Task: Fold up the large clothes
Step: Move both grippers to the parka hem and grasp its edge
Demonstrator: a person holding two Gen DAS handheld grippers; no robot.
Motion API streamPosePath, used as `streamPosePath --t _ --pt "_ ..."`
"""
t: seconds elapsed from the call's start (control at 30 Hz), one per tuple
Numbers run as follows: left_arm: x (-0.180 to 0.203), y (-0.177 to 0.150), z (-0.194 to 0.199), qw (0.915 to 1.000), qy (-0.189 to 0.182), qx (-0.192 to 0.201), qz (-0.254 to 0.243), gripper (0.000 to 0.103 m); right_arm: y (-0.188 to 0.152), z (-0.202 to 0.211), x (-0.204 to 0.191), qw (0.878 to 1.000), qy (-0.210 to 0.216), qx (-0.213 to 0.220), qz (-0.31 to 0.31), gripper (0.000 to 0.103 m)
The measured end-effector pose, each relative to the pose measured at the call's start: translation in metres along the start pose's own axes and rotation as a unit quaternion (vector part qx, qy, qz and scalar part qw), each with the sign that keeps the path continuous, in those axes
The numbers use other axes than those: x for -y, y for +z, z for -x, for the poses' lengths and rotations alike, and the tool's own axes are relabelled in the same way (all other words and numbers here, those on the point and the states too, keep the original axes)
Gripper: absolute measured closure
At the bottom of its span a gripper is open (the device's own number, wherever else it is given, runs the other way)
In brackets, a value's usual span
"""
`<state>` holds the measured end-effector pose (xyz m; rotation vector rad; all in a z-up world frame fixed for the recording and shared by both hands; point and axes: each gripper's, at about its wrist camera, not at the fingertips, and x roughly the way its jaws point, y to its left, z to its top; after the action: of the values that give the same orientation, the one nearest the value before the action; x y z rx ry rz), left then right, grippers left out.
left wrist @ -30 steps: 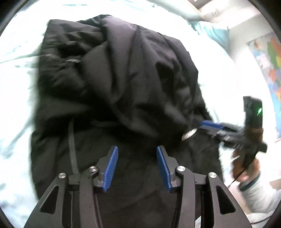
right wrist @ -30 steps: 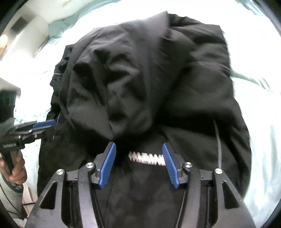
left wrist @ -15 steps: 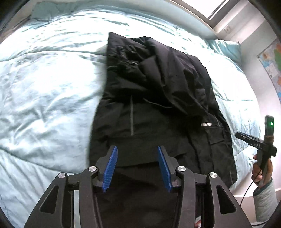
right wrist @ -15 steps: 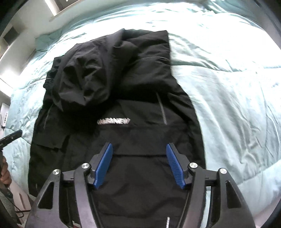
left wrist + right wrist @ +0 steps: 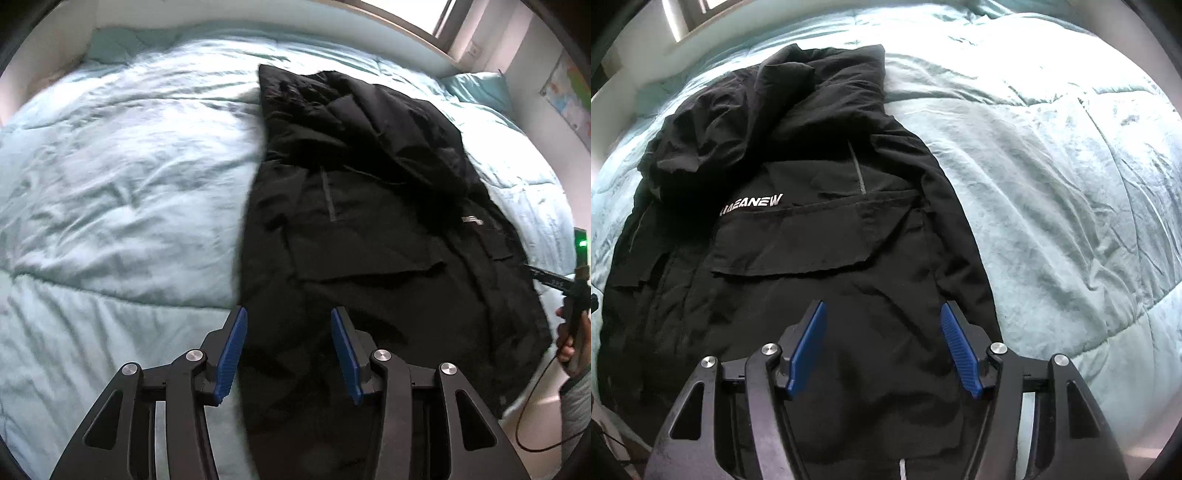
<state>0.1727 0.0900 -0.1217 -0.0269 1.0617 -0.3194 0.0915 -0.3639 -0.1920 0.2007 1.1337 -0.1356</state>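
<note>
Left wrist view, left to right. A pale blue quilt (image 5: 122,192) covers the bed and fills the left half of the field. The left gripper (image 5: 287,349) is held above the near edge of the bed, pointing forward and down; its blue fingers (image 5: 231,349) are spread apart with nothing between them, and they frame the near left hem of the jacket (image 5: 369,236). The jacket, black, lies flat on the quilt right of centre, running from the near edge toward the far wall, with its upper part bunched in folds at the far end. A grey zip line (image 5: 330,201) runs down its chest. At the far right a hand (image 5: 570,341) grips the handle of the other gripper, just beside the jacket's right edge; a cable hangs below it. A pillow (image 5: 480,88) lies at the far right corner, and a map (image 5: 569,99) hangs on the wall.

Right wrist view, left to right. The jacket (image 5: 798,251) occupies the left and centre, its hood or collar part heaped at the far left. White lettering (image 5: 751,205) sits above a large pocket flap (image 5: 812,240). The right gripper (image 5: 882,347) is poised over the jacket's lower part, angled downward, its fingers (image 5: 960,352) wide apart and empty. The quilt (image 5: 1052,184) fills the right half.
</note>
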Motion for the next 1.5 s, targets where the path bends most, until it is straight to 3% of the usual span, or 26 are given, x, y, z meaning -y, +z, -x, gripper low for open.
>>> streamPosePath --t 0.1,0.2,0.4,0.67,0.83,0.97,1.17,1.23,1.3,1.33,1.43,1.5 --pt "-0.002 -0.019 0.002 0.9986 0.047 0.024 -0.008 0.054 -0.010 0.007 -0.003 0.998 -0.051 0.047 -0.011 0.036" --pt "-0.007 -0.037 -0.003 0.9992 0.035 0.019 0.003 0.054 -0.028 0.018 -0.002 0.995 -0.037 0.084 -0.043 0.036" --pt "-0.015 -0.064 0.000 0.9982 -0.005 -0.025 0.055 0.055 -0.077 0.032 0.014 0.994 -0.045 0.069 -0.074 0.036" --pt "-0.019 -0.085 0.010 0.9962 -0.034 -0.031 0.073 0.054 -0.109 0.039 0.070 0.992 0.052 0.031 -0.111 0.037" --pt "-0.021 -0.098 0.023 0.9954 -0.044 -0.035 0.077 0.053 -0.116 0.048 0.058 0.997 0.014 0.039 -0.062 0.038" --pt "-0.018 -0.102 0.032 0.9965 -0.029 -0.041 0.068 0.049 -0.118 0.046 0.071 0.996 -0.020 0.043 -0.072 0.038" --pt "-0.014 -0.111 0.029 0.9972 -0.014 -0.049 0.055 0.039 -0.132 0.025 0.106 0.989 0.063 0.012 -0.132 0.038" --pt "-0.015 -0.113 0.026 0.9962 -0.034 -0.046 0.065 0.039 -0.133 0.025 0.105 0.987 0.088 0.013 -0.134 0.057" --pt "-0.016 -0.111 0.024 0.9958 -0.048 -0.039 0.067 0.048 -0.132 0.029 0.098 0.989 0.079 0.015 -0.121 0.061" --pt "-0.014 -0.111 0.025 0.9954 -0.059 -0.037 0.065 0.069 -0.131 0.032 0.092 0.992 0.066 0.017 -0.107 0.063" --pt "-0.003 -0.109 0.043 0.9966 -0.068 -0.008 0.044 0.073 -0.130 0.048 0.082 0.993 0.070 0.029 -0.090 0.066" --pt "-0.007 -0.110 0.055 0.9931 -0.106 0.004 0.049 0.073 -0.132 0.062 0.079 0.993 0.077 0.038 -0.076 0.066"
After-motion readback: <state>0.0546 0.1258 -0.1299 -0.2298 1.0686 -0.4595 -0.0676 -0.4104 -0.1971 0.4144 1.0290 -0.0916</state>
